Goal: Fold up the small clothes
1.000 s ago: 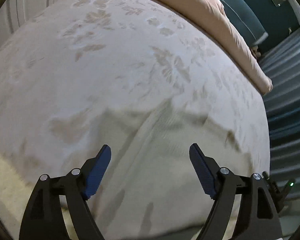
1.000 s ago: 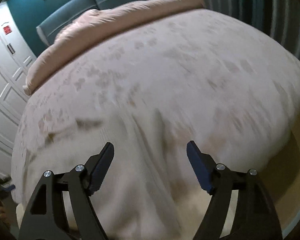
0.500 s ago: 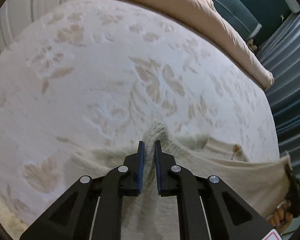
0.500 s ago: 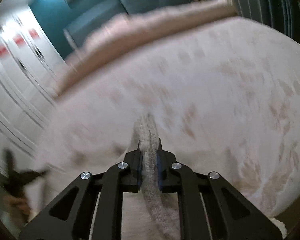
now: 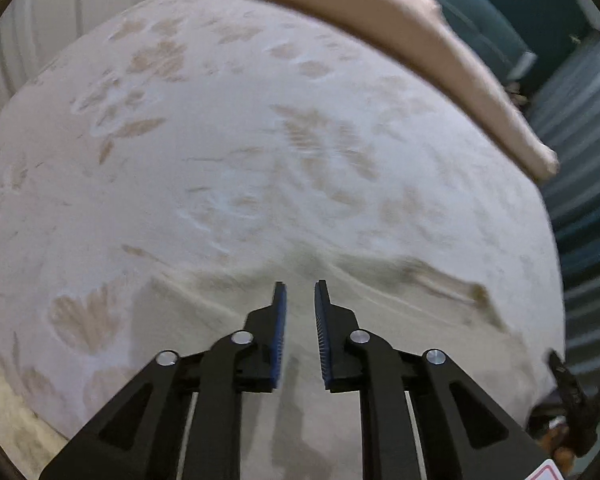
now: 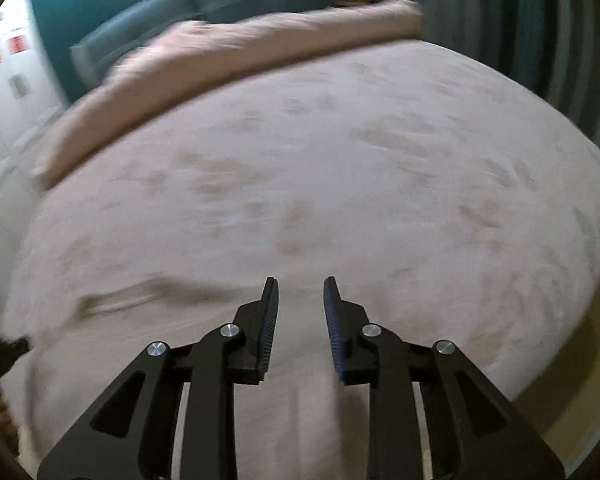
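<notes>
Bed surface (image 5: pixel 220 160): broad, flat and unobstructed from near edge to middle. Cream garment (image 5: pixel 380 304) lies low across the near edge, raising only shallow folds. Rolled pink duvet (image 5: pixel 400 32) forms a raised barrier along the far edge. Teal headboard (image 6: pixel 204 4) stands behind it. Striped curtain (image 6: pixel 540 20) bounds the bed's side, close to its edge.

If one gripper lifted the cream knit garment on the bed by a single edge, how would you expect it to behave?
The cream knit garment would probably droop rather than hold its shape: it lies limp, following the bedspread. It looks thin, so likely light. Its soft weave should grip the left gripper's ribbed blue pads fairly well, though blur hides texture.
</notes>
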Tool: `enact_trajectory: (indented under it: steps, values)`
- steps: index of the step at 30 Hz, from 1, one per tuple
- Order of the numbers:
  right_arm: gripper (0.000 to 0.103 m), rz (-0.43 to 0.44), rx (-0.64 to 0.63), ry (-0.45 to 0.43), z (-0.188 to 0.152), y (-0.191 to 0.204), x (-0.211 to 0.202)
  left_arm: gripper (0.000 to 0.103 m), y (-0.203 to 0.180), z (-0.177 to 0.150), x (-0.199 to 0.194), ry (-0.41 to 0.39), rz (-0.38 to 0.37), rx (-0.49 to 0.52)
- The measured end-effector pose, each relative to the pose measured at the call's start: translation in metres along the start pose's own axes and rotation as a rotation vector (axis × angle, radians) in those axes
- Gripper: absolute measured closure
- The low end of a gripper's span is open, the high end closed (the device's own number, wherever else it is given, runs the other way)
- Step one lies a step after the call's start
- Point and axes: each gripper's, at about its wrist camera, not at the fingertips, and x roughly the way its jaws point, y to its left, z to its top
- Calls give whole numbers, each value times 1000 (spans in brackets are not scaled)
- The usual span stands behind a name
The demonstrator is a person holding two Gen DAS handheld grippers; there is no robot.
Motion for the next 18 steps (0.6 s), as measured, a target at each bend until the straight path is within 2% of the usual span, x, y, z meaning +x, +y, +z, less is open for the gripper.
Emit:
enact_trajectory:
  steps: [1,2,4,5,7,9,12,14,15,16,17,18]
  values:
    - [79,64,-27,13,-6,19,-5,78,-11,-9,-3,9,-24,24]
    - [78,156,-81,59,-17,50,-6,76,-27,-23,-2,37,-59,62]
    - [78,282,-172,149,-42,99,-4,75,-49,-41,9,96,-92,113]
    - [78,367,-244,217,-65,133,1,75,-57,-52,17,133,-94,142]
    - [78,407,-330,274,-92,163,8,75,-62,-74,34,187,-49,183]
    - [78,389,-407,325,-118,179,15,75,-55,-83,38,195,-19,199]
    - [79,338,-375,340,-120,145,14,76,-30,-81,27,192,-25,165]
    - [80,280,-300,332,-112,98,6,76,-7,-80,19,186,39,123]
    - [80,207,-266,322,-107,74,2,76,2,-80,17,186,46,106]
    - [83,150,-234,314,-101,52,1,76,13,-81,15,194,13,70]
    - [88,133,-161,319,-96,17,-4,79,20,-83,14,199,-4,42]
    - [84,38,-117,316,-93,-2,-6,83,25,-83,16,203,-20,6]
